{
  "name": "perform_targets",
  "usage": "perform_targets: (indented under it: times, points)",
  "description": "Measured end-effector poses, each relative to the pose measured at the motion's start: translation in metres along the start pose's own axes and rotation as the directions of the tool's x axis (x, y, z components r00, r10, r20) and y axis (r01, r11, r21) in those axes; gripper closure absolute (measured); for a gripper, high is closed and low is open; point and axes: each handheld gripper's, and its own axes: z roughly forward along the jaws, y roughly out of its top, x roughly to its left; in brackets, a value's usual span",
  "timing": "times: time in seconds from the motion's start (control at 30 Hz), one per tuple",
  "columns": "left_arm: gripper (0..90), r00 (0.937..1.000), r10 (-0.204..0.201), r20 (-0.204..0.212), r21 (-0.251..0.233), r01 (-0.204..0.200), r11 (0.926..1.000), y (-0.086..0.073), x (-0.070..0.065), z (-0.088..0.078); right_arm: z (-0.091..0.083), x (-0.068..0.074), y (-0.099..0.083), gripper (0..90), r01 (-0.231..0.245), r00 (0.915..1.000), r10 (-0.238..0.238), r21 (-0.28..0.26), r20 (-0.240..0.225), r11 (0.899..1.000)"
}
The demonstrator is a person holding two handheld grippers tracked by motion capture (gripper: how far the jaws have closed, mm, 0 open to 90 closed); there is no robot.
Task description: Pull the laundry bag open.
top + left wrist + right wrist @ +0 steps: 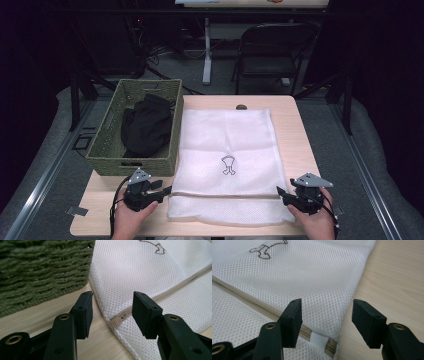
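Framing the zip line of the white mesh laundry bag [227, 160] from both ends, with nothing gripped yet.

Lying flat across the centre and lower middle of the high view on the light wooden table [300, 135], the bag has its beige zipper [172, 291] running along its near part. The left gripper [167, 191] sits at the lower left of that view, jaws spread around the bag's corner, where the small zipper pull [117, 321] lies between the pads, untouched. The right gripper [280, 192], at the lower right, holds its jaws wide apart over the opposite end of the zipper, by a white tab [319, 340]. The step looks like readying to unzip: next, one gripper should pinch the pull while the other pins the mesh beside it. The green woven basket [107, 130] with a black garment [146, 125] waits at the upper left.
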Motion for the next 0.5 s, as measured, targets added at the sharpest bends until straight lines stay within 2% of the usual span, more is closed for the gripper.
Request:
perform_targets:
  times: [0.1,0.17,0.2,0.23,0.33,0.47,0.5]
  points:
    - [51.6,0.9995,0.027,-0.015,-0.001,-0.027,0.9996,0.002,0.000,-0.004,0.001,0.005,0.003,41.7,0.015,0.9999,-0.015,-0.015,-0.004,1.000]
    - [51.6,0.9994,0.025,-0.025,0.005,-0.025,0.9997,0.002,0.000,-0.005,0.002,0.013,0.005,42.3,0.044,0.9989,-0.044,-0.027,-0.018,0.999]
    - [51.6,0.9992,0.027,-0.029,0.007,-0.027,0.9996,0.003,0.000,-0.007,0.002,0.013,0.005,42.3,0.044,0.9989,-0.044,-0.027,-0.018,0.999]
    - [51.6,0.9991,0.025,-0.034,0.000,-0.025,0.9997,0.003,0.001,-0.009,0.002,0.017,0.006,42.8,0.062,0.9976,-0.063,-0.037,-0.026,0.997]
    - [51.1,0.9990,0.014,-0.042,-0.028,-0.015,0.9995,0.004,0.001,-0.017,0.002,0.021,0.008,43.0,0.076,0.9964,-0.078,-0.051,-0.033,0.996]
    - [52.2,0.9991,0.021,-0.037,-0.067,-0.023,0.9975,0.007,0.001,-0.028,0.005,0.027,0.009,43.6,0.095,0.9935,-0.099,-0.067,-0.056,0.993]
    - [52.2,0.9986,0.024,-0.047,-0.082,-0.028,0.9963,0.008,0.000,-0.032,0.006,0.029,0.009,43.6,0.101,0.9925,-0.105,-0.067,-0.063,0.993]
